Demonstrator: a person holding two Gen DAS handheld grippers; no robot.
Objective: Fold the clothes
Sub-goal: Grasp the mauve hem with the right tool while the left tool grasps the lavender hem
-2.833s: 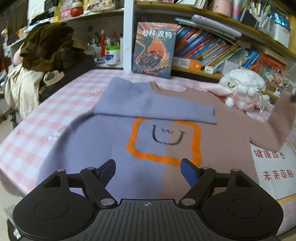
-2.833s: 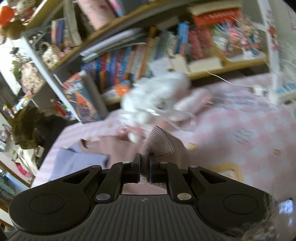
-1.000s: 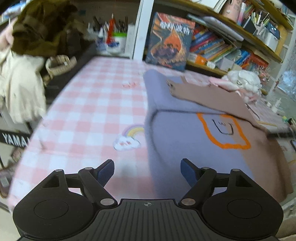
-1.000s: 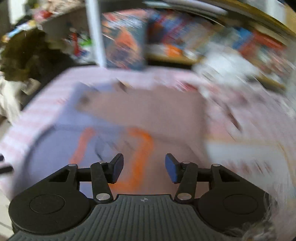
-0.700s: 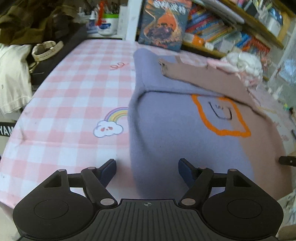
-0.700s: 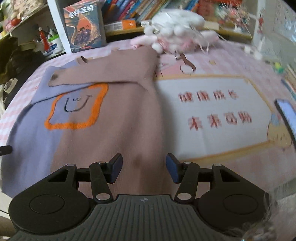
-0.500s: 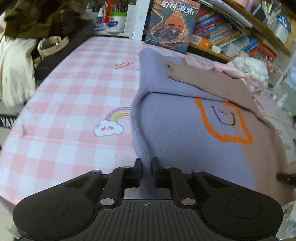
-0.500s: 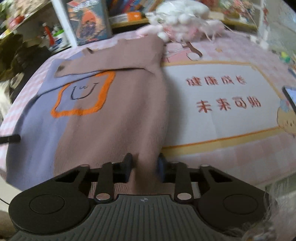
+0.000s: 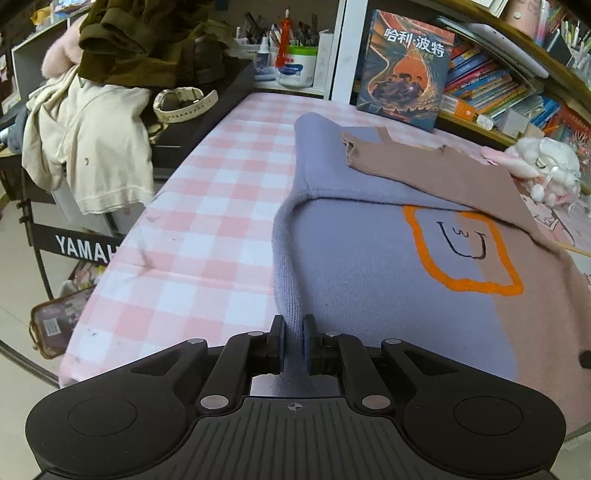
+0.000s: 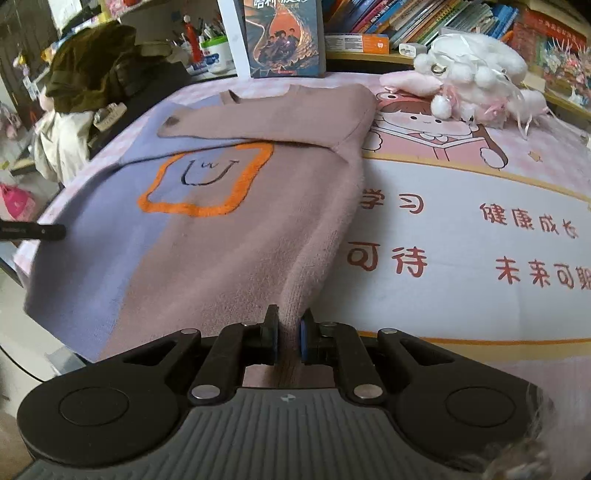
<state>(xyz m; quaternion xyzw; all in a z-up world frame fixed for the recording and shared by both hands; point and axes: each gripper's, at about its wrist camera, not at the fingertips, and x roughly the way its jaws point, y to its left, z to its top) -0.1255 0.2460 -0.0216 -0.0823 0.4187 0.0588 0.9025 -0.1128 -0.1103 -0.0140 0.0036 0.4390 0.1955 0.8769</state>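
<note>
Lying flat on table: sweater, sleeves folded. Left tongs are pinching lilac hem corner; right tongs are pinching pink hem corner.

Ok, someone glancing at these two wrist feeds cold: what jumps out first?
The two-tone sweater, lilac and dusty pink with an orange-outlined face, spread over the checked tablecloth, both sleeves folded across its chest. Next, the left gripper and right gripper, each pinching a near hem corner. Behind, a fluffy white plush toy before crowded bookshelves.

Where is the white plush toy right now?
In the right wrist view the white plush toy lies at the table's far right, beside the sweater shoulder, below the bookshelf.
</note>
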